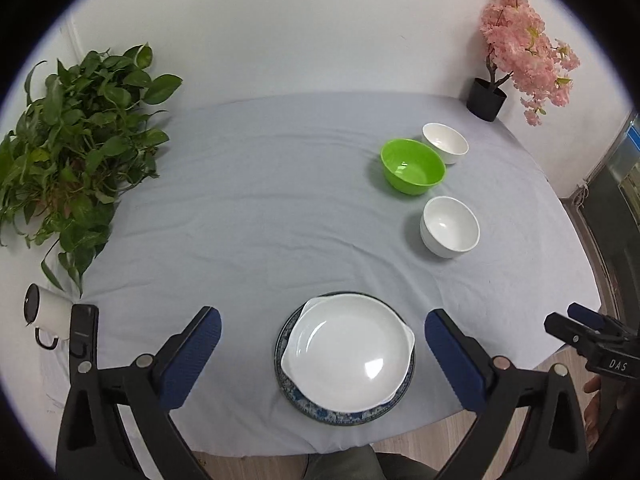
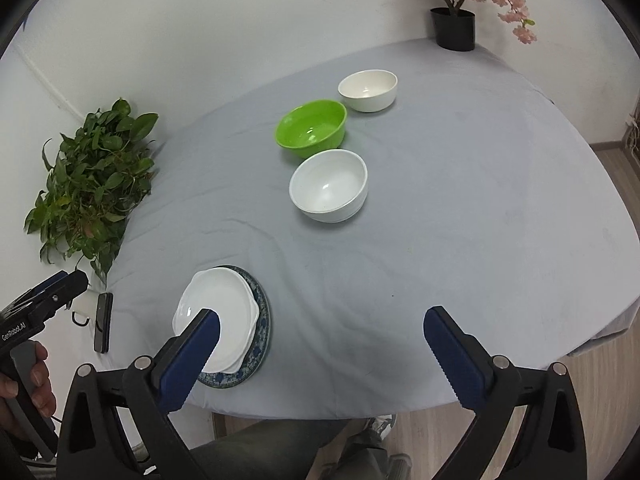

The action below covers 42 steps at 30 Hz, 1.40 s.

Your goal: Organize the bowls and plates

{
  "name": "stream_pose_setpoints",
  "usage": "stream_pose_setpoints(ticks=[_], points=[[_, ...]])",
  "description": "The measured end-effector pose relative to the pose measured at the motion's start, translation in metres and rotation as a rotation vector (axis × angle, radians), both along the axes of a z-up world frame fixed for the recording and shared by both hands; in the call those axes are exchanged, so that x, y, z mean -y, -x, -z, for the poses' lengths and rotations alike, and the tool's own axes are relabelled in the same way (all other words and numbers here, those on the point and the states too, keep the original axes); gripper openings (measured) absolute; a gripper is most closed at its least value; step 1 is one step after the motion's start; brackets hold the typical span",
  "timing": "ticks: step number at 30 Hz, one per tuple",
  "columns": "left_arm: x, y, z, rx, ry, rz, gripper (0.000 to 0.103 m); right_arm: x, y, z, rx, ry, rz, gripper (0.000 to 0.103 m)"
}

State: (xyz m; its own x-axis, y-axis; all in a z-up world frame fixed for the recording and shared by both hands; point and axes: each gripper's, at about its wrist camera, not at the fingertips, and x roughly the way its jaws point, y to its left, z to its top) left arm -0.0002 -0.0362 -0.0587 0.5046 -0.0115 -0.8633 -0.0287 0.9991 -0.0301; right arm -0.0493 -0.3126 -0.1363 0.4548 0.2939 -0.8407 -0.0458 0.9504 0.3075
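Note:
A white plate (image 1: 346, 354) lies stacked on a blue-patterned plate (image 1: 286, 386) near the table's front edge; the same white plate (image 2: 218, 308) on the patterned one (image 2: 262, 324) shows in the right wrist view. My left gripper (image 1: 322, 326) hangs open above the stack, its fingers either side of it and touching nothing. My right gripper (image 2: 322, 326) is open over bare cloth to the right of the stack. Further back stand a green bowl (image 1: 412, 166), a near white bowl (image 1: 449, 226) and a far white bowl (image 1: 445, 143).
A leafy green plant (image 1: 76, 148) fills the left side and a pink blossom tree in a black pot (image 1: 486, 98) stands at the back right. A white mug (image 1: 44, 314) and a black phone (image 1: 82, 332) lie at the front left. A grey cloth (image 1: 260, 216) covers the table.

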Motion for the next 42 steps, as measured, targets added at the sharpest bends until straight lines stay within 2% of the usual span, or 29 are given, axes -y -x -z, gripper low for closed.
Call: stream_pose_setpoints(ticks=[8, 12, 17, 21, 25, 31, 36, 39, 42], points=[[-0.015, -0.055, 0.016, -0.038, 0.068, 0.031, 0.101, -0.033, -0.050, 0.005, -0.063, 0.054, -0.058, 0.103], [-0.023, -0.089, 0.030, -0.071, 0.135, 0.031, 0.101, -0.043, -0.084, 0.000, -0.088, 0.065, -0.046, 0.103], [-0.021, -0.123, 0.040, -0.122, 0.177, 0.041, 0.101, -0.049, -0.116, -0.007, -0.103, 0.095, -0.037, 0.103], [-0.021, -0.154, 0.045, -0.177, 0.232, 0.029, 0.101, -0.039, -0.140, 0.002, -0.128, 0.085, -0.003, 0.103], [-0.018, -0.188, 0.046, -0.196, 0.195, 0.027, 0.101, -0.027, -0.180, 0.008, -0.122, 0.060, 0.004, 0.103], [-0.013, -0.253, 0.054, -0.258, 0.187, -0.035, 0.101, -0.022, -0.271, 0.022, -0.108, 0.033, -0.103, 0.103], [0.006, -0.304, 0.084, -0.358, 0.208, -0.024, 0.101, -0.028, -0.353, 0.045, -0.120, 0.039, -0.156, 0.103], [0.015, -0.317, 0.095, -0.388, 0.185, -0.012, 0.099, -0.025, -0.391, 0.057, -0.149, 0.025, -0.154, 0.101], [0.012, -0.305, 0.089, -0.366, 0.184, -0.033, 0.099, -0.017, -0.400, 0.063, -0.151, 0.021, -0.178, 0.100]])
